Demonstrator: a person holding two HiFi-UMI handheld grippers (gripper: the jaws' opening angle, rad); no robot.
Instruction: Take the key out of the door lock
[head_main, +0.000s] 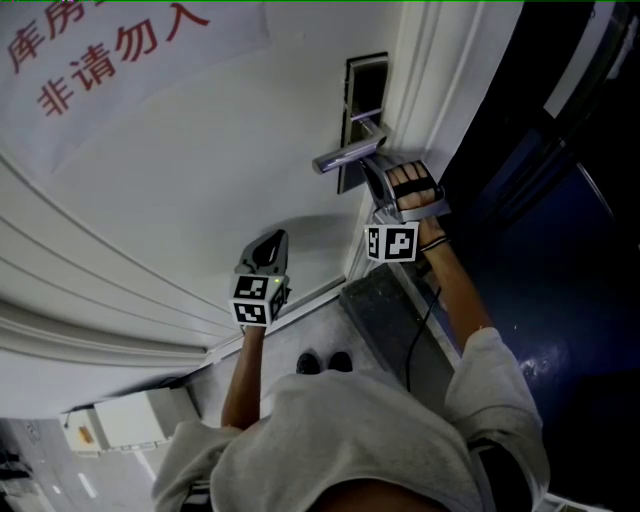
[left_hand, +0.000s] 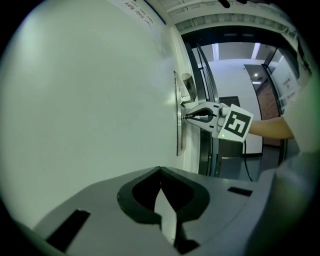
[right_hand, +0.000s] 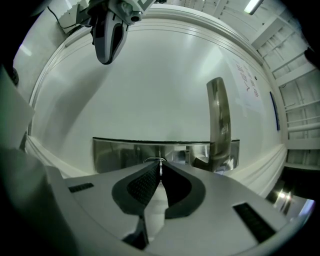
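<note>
white door (head_main: 200, 170) marked "非请勿入" in red, right gripper (right_hand: 160, 166) clamped on key (right_hand: 160, 169), left gripper (left_hand: 161, 171) closed empty.

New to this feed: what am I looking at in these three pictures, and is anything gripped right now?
A person stands at a white door with a pair of hand tongs in each hand. The head view looks down from a camera on their head. Each of the other two views rides on one pair of tongs. The right tongs are shut on the key in the lock plate, near the lever handle. The left tongs are shut and empty, away from the lock.
</note>
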